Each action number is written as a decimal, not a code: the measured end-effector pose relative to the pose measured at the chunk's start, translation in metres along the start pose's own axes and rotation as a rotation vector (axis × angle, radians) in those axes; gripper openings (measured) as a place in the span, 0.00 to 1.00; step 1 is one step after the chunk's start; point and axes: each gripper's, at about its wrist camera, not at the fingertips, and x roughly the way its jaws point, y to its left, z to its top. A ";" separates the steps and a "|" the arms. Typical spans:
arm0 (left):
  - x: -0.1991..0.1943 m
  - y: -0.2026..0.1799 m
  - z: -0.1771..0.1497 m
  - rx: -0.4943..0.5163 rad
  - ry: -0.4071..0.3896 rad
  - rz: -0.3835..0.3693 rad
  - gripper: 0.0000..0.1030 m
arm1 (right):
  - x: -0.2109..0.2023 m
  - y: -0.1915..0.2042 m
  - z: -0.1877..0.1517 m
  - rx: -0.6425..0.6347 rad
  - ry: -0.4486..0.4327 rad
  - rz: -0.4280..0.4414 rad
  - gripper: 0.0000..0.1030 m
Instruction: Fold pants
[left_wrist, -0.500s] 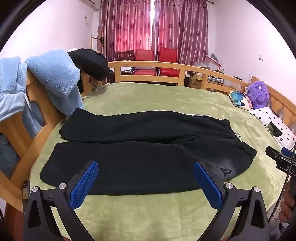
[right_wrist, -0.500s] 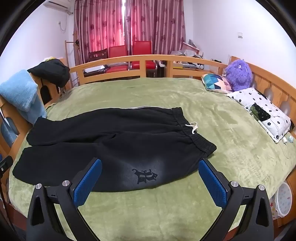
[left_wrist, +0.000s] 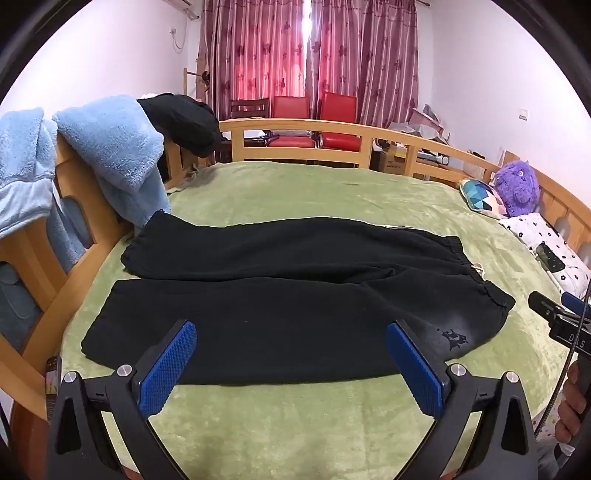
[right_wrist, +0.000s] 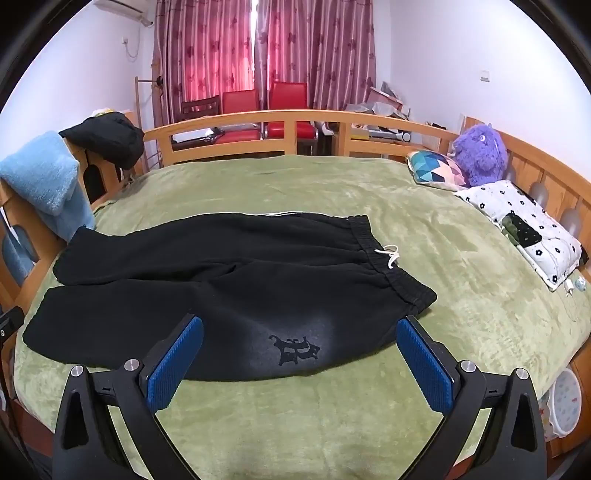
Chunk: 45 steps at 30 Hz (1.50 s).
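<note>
Nearest to the viewer, the left hand-held gripper (left_wrist: 291, 343) is hanging over the near edge of a bed, tilting downward, its two blue-padded fingers (left_wrist: 166, 369) standing wide apart and grasping nothing. The right hand-held gripper (right_wrist: 301, 343) is hovering in the same downward tilt further right, likewise released, with only air between its pads. In the left wrist view, part of the right tool and the fingers of the person's hand (left_wrist: 570, 406) gripping its handle are showing at the far right edge.

Just beyond both grippers, black pants (right_wrist: 221, 288) are lying flat and unfolded on the green blanket (right_wrist: 332, 424) covering the bed. The waistband with its white drawstring (right_wrist: 389, 254) is pointing right, the two legs are stretching left, and a dark printed logo (right_wrist: 295, 349) is sitting on the near hip, between the right gripper's fingers in that view. Nothing is lying on top of the pants.

To the left, light blue fleece (left_wrist: 110, 155) and a black garment (left_wrist: 184, 122) are draping over the wooden bed rail (left_wrist: 295, 125). To the right, a flower-patterned pillow (right_wrist: 517, 221), a geometric cushion (right_wrist: 434, 166) and a purple plush toy (right_wrist: 480, 155) are resting against the rail. Farthest away, red chairs (right_wrist: 266, 107) are standing before maroon curtains (right_wrist: 258, 48).
</note>
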 end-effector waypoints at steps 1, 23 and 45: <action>0.000 0.000 0.000 0.000 0.000 0.003 1.00 | -0.001 0.000 -0.002 0.001 -0.003 0.003 0.99; 0.000 0.003 -0.001 -0.002 0.002 0.017 1.00 | -0.005 0.008 -0.003 -0.020 -0.019 0.006 0.99; -0.003 0.010 0.001 -0.013 -0.002 0.024 1.00 | -0.006 0.009 -0.002 -0.018 -0.022 0.007 0.99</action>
